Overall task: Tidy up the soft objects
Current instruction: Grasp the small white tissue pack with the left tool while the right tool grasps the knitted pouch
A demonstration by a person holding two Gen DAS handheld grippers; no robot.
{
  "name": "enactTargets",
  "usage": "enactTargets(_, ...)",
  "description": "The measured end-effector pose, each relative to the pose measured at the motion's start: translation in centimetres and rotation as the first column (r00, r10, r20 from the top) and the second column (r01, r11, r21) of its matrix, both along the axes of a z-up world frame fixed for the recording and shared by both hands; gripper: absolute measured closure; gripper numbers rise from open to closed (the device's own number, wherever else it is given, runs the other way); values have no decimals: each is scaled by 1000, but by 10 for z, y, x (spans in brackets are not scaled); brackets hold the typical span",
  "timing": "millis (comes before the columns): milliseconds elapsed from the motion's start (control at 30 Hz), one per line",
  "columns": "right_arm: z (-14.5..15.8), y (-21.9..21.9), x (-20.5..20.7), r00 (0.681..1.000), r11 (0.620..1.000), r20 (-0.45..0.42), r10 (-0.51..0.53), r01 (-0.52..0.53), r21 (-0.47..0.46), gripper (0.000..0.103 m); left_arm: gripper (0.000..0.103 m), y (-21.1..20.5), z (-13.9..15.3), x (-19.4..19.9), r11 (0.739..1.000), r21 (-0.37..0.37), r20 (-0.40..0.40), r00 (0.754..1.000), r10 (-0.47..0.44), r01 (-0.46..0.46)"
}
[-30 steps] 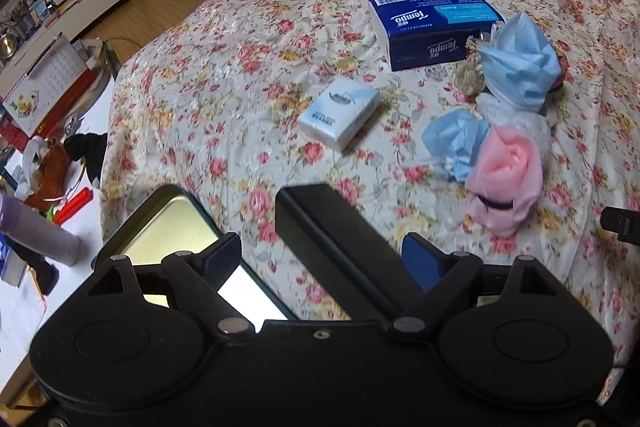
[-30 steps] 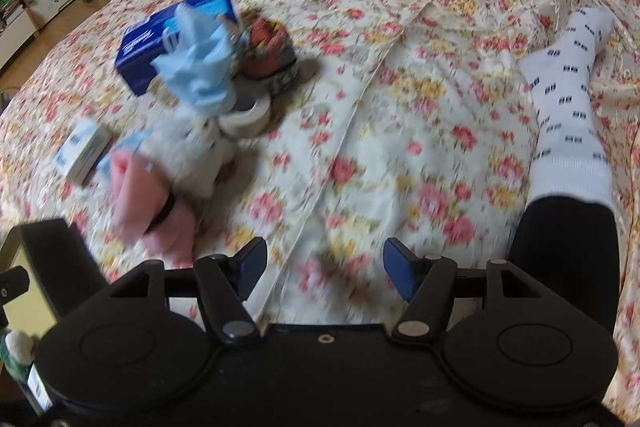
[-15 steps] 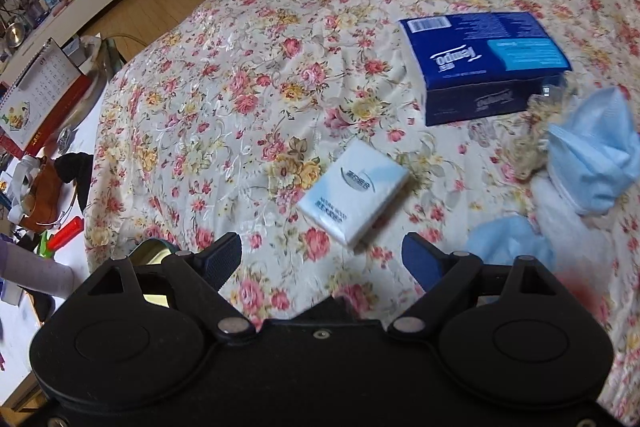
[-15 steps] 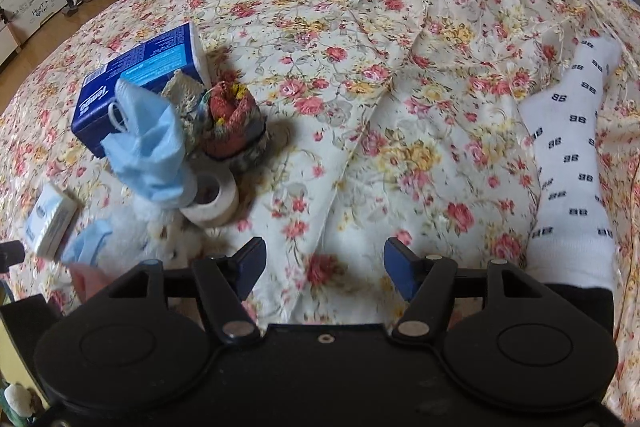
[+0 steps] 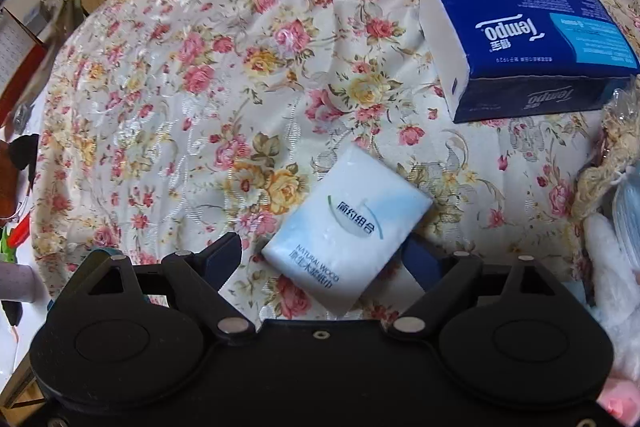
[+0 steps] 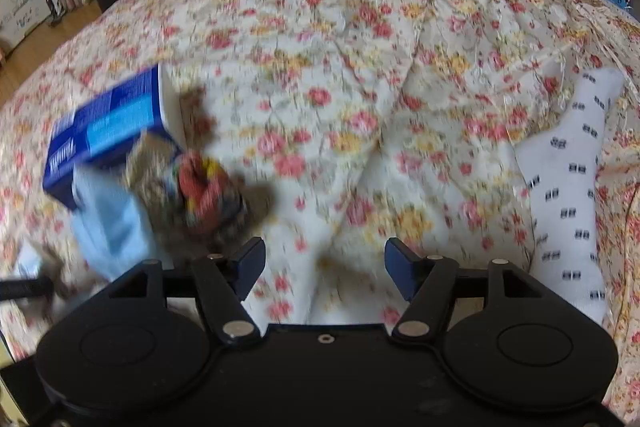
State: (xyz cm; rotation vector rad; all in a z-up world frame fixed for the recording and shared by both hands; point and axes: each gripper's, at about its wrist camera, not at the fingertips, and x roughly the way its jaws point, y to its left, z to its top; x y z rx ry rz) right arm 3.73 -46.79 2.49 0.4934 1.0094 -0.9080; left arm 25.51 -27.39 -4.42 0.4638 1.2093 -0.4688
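Left gripper (image 5: pixel 322 259) tilted steeply down, jaws apart, now straddling tissue pack (image 5: pixel 347 229); right gripper (image 6: pixel 324 263) empty, jaws just widening.

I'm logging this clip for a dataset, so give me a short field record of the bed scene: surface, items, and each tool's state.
surface: floral bedspread
nearest item: small white soft tissue pack, lying flat between the open fingers of the left tool, not gripped
behind it: blue rectangular tissue box
at right: white patterned sock on the bedspread
right tool: jaws have just been opening, nothing between them
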Motion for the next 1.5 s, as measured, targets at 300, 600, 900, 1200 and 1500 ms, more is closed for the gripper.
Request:
enactTargets(300,-1,-22,49,999,999,40,12,-13,32,31,15,-15,-8,4,998,7,-13,998,-65,65)
enactTargets(600,-21,-21,88,999,997,45,22,-25,75,26,2,-17,-14,8,995,14,1,995,-101,101)
enactTargets(900,-29,-11,109,998,996,13,56,-57,69,21,2,-14,-20,21,995,-29,-50,994,-96,95)
enactTargets(1200,-37,-21,104,996,985,47,80,-86,149,24,11,-13,-15,22,990,-76,-48,991,-125,121)
enactTargets(1500,-21,-29,84,983,965,137,119,-147,219,90,46,-31,2,-2,977,-100,-22,981,-191,188)
